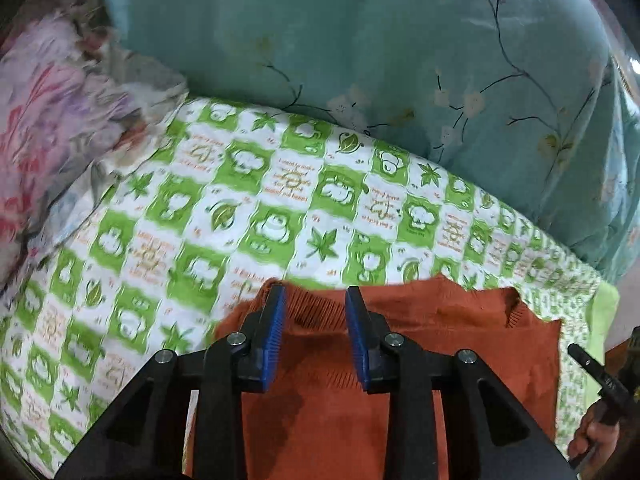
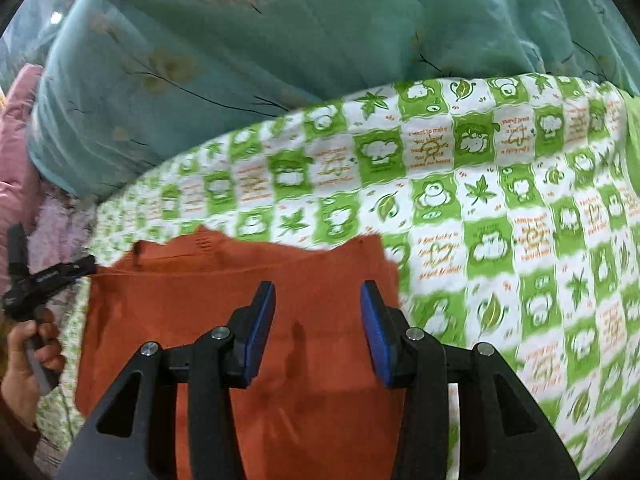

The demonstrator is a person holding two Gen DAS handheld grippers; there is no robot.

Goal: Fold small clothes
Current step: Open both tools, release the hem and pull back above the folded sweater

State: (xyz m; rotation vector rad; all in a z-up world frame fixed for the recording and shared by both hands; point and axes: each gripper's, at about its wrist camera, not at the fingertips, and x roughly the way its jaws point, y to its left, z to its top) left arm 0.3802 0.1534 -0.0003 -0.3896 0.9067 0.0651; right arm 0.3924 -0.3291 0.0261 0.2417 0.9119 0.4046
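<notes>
A rust-orange knit garment (image 1: 460,344) lies flat on a green-and-white patterned sheet (image 1: 280,208). My left gripper (image 1: 316,294) is open and empty, its blue pads (image 1: 276,320) hovering over the garment's upper left edge. In the right wrist view the same garment (image 2: 192,304) lies below my right gripper (image 2: 318,290), which is open and empty over the garment's upper right part. The other gripper (image 2: 44,276) shows at the left edge, and at the right edge of the left wrist view (image 1: 596,372).
A teal floral quilt (image 1: 400,40) is piled along the far side of the sheet (image 2: 500,200), also in the right wrist view (image 2: 240,40). A pink floral blanket (image 1: 52,120) lies at the left. The person's hand (image 2: 28,364) holds the other gripper.
</notes>
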